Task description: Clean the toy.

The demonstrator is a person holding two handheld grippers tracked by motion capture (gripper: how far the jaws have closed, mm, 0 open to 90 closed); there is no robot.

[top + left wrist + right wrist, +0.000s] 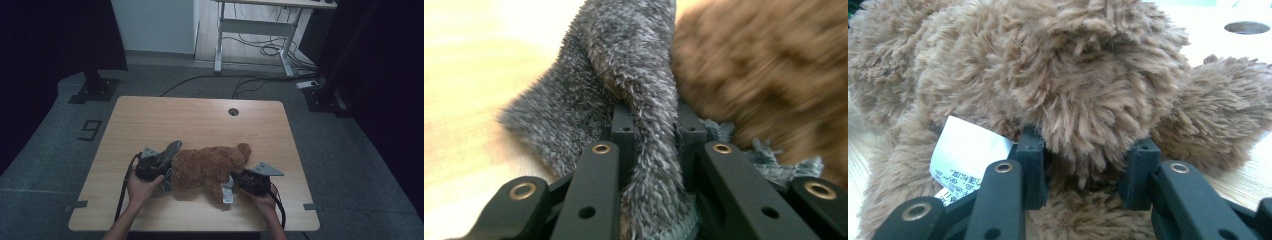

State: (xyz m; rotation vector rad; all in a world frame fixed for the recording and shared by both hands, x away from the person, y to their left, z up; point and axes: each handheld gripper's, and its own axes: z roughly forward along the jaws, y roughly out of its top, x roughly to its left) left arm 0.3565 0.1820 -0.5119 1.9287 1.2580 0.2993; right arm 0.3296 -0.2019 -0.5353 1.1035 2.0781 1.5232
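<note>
A brown plush teddy bear (210, 167) lies on its side on the wooden table (200, 120). At its left end a grey fuzzy cloth (169, 152) rests against the plush. My left gripper (162, 170) is shut on a fold of it. In the left gripper view that fold of grey cloth (644, 100) is pinched between the jaws of my left gripper (656, 125), with the teddy bear (769, 65) just beyond. My right gripper (240, 181) is shut on a limb of the bear. In the right gripper view the jaws of my right gripper (1085, 160) squeeze brown teddy bear fur (1048, 65) beside a white label (965, 152).
A round cable hole (233, 111) sits near the table's far edge. Bare wood stretches behind the bear and along the front edge. On the floor beyond stand a white desk frame (255, 30), loose cables (260, 47) and black stand bases (95, 90).
</note>
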